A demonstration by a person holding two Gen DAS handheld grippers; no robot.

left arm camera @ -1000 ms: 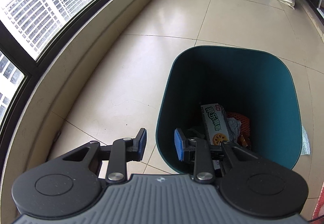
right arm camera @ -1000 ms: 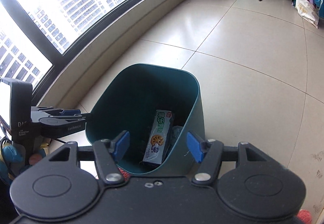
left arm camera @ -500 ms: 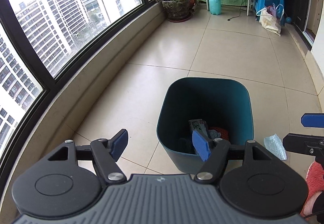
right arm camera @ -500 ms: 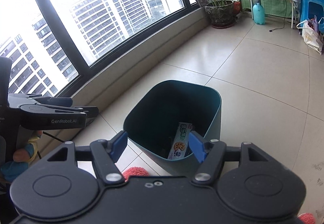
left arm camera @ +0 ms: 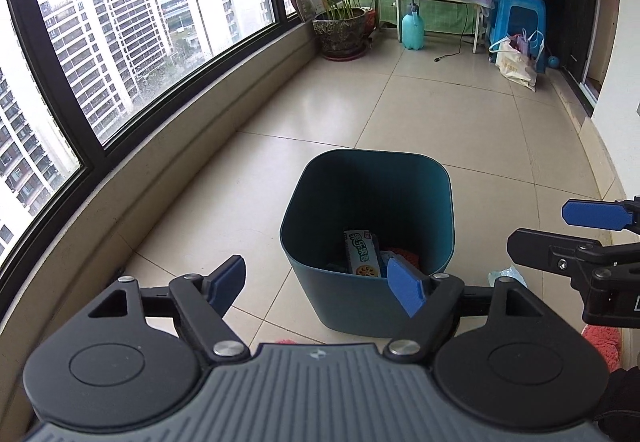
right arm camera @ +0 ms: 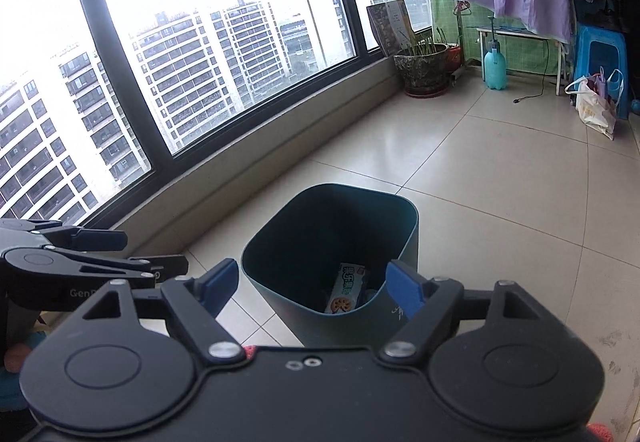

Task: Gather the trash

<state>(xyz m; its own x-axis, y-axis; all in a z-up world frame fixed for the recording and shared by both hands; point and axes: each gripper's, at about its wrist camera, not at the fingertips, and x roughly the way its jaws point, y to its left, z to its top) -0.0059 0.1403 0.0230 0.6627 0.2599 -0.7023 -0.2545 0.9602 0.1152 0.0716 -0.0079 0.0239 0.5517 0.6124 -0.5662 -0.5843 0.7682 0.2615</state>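
Two grippers, left gripper and right gripper, are hovering empty, jaws just widening, above one teal bin holding one biscuit packet (among other scraps).

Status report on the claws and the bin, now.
Left claw and right claw open, nothing between them, jaws just been opening. Teal bin upright on the floor, snack wrapper inside. Crumpled plastic lies beside the bin. Nothing in the way.
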